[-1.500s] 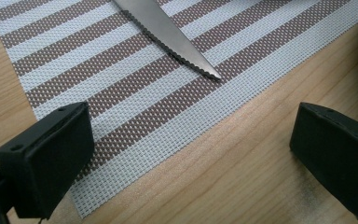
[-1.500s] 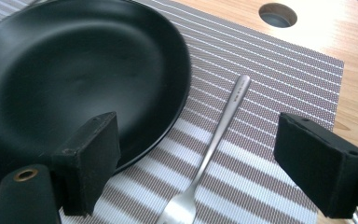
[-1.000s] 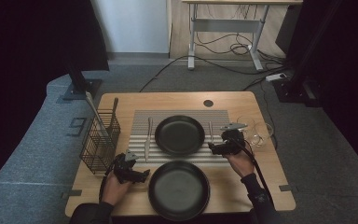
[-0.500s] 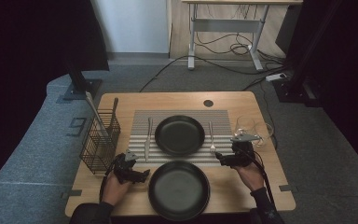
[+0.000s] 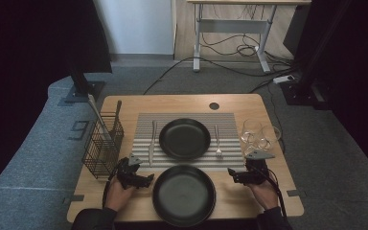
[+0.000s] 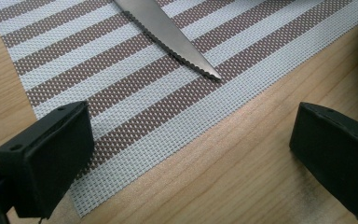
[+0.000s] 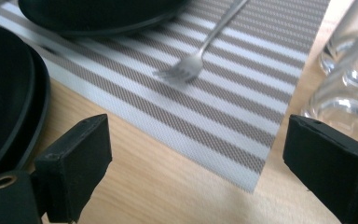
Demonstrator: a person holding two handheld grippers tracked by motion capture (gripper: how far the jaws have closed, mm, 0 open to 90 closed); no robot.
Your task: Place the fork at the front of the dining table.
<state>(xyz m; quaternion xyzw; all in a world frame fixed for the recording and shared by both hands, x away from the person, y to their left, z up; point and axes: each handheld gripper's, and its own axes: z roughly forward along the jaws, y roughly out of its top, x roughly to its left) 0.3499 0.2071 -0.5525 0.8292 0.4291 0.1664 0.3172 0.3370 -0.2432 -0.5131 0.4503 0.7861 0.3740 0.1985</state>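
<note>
From the high view, a wooden table (image 5: 124, 108) carries a striped woven placemat (image 5: 230, 120) with a round black plate (image 5: 184, 138) at its centre, a knife (image 5: 152, 142) lying to the plate's left and a fork (image 5: 217, 142) to its right. A second black plate (image 5: 184, 195) sits on bare wood just in front of the mat, between the left gripper (image 5: 146, 180) and the right gripper (image 5: 232, 174), each held low near the table's near edge. A black wire basket (image 5: 103, 146) with utensils stands at the left edge, and two clear glasses (image 5: 258, 136) stand at the right. The left gripper view shows its jaws spread wide and empty over the mat's corner, the mesh weave in brown and white bands and the knife's serrated steel tip (image 6: 182, 51) crisp. The right gripper view shows jaws likewise wide with nothing between them, the fork's tines (image 7: 179, 71) slightly blurred, the near plate's rim (image 7: 39, 107) at left and the glass bases (image 7: 349, 109) at right.
</note>
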